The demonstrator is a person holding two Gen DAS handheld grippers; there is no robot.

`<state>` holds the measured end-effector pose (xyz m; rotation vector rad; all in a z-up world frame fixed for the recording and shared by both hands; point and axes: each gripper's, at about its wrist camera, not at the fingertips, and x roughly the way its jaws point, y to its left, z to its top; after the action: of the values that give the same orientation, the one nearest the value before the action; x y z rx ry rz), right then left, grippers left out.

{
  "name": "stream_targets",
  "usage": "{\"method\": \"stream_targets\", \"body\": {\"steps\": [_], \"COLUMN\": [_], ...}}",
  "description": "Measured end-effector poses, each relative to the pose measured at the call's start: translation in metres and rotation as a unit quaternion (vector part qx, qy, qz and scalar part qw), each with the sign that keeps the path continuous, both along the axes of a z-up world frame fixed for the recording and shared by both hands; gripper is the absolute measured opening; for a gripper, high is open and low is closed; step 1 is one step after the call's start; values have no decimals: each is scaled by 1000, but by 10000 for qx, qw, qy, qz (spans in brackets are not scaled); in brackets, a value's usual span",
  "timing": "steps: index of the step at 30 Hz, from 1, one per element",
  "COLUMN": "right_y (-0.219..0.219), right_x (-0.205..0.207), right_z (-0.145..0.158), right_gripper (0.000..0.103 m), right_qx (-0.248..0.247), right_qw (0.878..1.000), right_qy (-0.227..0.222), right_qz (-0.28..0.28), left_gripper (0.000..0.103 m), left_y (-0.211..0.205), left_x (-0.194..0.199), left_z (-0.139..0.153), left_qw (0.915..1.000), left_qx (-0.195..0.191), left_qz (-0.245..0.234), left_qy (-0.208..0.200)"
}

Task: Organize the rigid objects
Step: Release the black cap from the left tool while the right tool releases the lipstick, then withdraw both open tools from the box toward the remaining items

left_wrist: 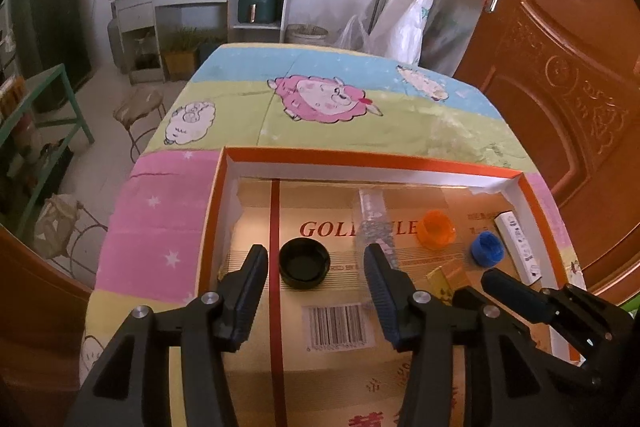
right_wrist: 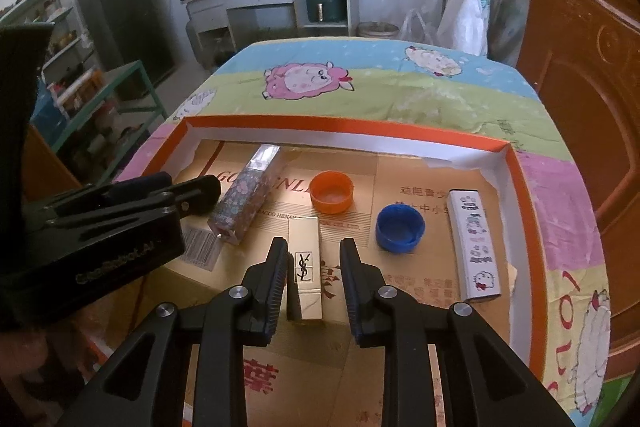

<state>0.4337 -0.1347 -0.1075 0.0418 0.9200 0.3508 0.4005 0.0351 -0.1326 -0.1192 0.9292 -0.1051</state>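
My jaws stand open on both sides, gripping nothing. My right gripper (right_wrist: pixel 313 281) straddles the upright gold lipstick tube (right_wrist: pixel 305 273), pads clear of it. My left gripper (left_wrist: pixel 316 283) hangs over the black cap (left_wrist: pixel 305 263) in the orange-rimmed tray (left_wrist: pixel 360 157). Also in the tray: floral tube (right_wrist: pixel 244 201), orange cap (right_wrist: pixel 332 191), blue cap (right_wrist: pixel 399 228) and white cartoon-printed box (right_wrist: pixel 474 245).

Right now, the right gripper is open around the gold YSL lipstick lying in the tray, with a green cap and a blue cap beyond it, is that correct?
Nearly: the cap is orange, not green. The right wrist view shows the right gripper open around the gold YSL lipstick in the tray, with an orange cap and a blue cap beyond it.
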Motion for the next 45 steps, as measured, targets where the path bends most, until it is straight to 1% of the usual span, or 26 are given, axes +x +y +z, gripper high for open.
{"method": "stream_targets", "body": {"steps": [12, 22, 29, 38, 45], "right_y": [-13, -29, -32, -38, -40], "right_x": [-25, -51, -74, -101, -124], "right_z": [21, 38, 47, 52, 62], "right_gripper": [27, 27, 27, 27, 27], "right_qx": [24, 74, -4, -10, -53], "right_qw": [9998, 9992, 9988, 9985, 9980], "right_qy": [-127, -219, -309, -317, -401], "right_qz": [-153, -341, -373, -449, -483], "left_gripper": [50, 50, 50, 50, 50], "left_y": [-5, -8, -4, -3, -1], "left_x": [-25, -59, -82, -112, -136], "left_z": [27, 43, 45, 51, 56], "left_qw": [9997, 9991, 9991, 9988, 9986], "left_qx": [11, 103, 101, 174, 177], "left_qz": [-63, -87, -25, -61, -84], "left_qy": [-253, -411, -412, -455, -493]}}
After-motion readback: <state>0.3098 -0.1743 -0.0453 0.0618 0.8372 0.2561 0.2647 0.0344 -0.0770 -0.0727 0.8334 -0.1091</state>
